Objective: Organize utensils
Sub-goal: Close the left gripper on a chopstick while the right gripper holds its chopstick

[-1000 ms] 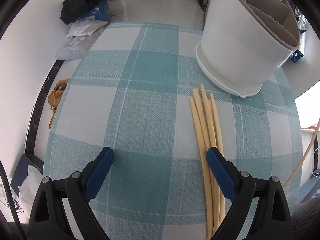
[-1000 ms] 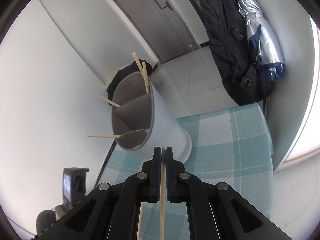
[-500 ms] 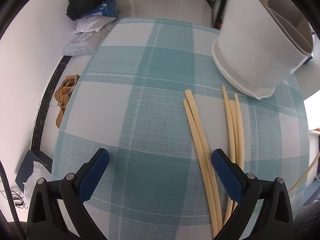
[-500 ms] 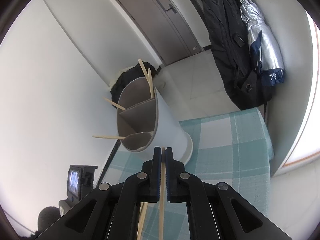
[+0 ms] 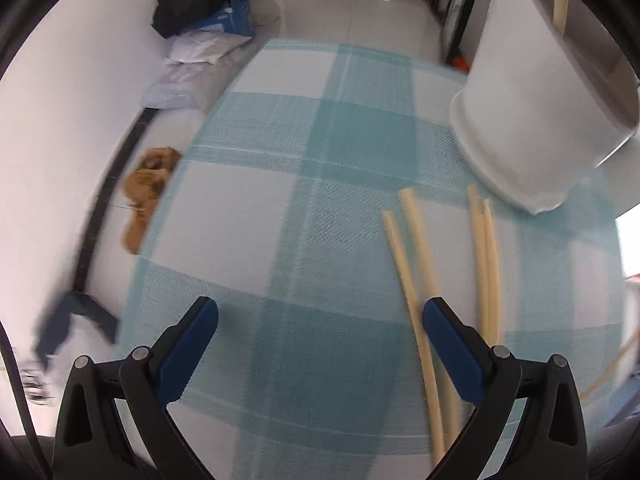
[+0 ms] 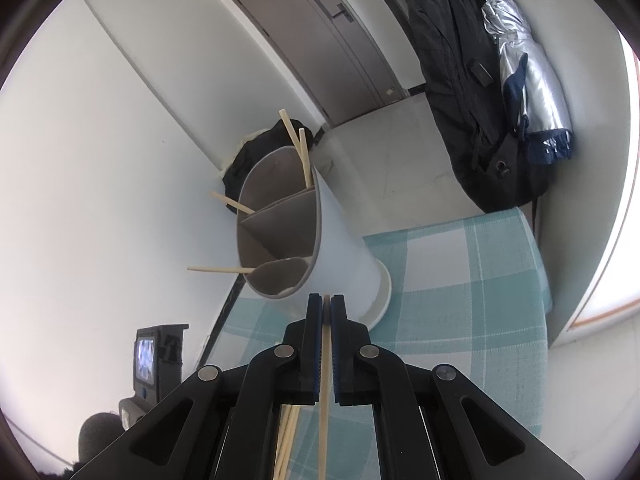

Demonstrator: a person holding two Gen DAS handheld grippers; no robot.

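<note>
The left tool [image 5: 320,316] hangs over the checked teal and white cloth [image 5: 320,152] that covers the surface, pointing steeply down at it. Its blue-padded jaws have just been opening and now stand spread wide with nothing between them but bare cloth. Four loose chopsticks [image 5: 416,264] lie on the cloth in two pairs; the nearer pair runs under the tool's right-hand finger [image 5: 452,348], the other pair lies just beyond it, toward the white utensil holder [image 5: 520,128]. The holder stands on the cloth near the far tips of those sticks, apart from them.

The right tool [image 6: 327,312] is held higher, aimed toward the same holder [image 6: 340,256]. Its jaws are pressed together on a single chopstick [image 6: 325,392] that runs straight back between the pads. The holder's top is divided into compartments, and four chopsticks in the holder [image 6: 298,148] lean out over its rim
</note>
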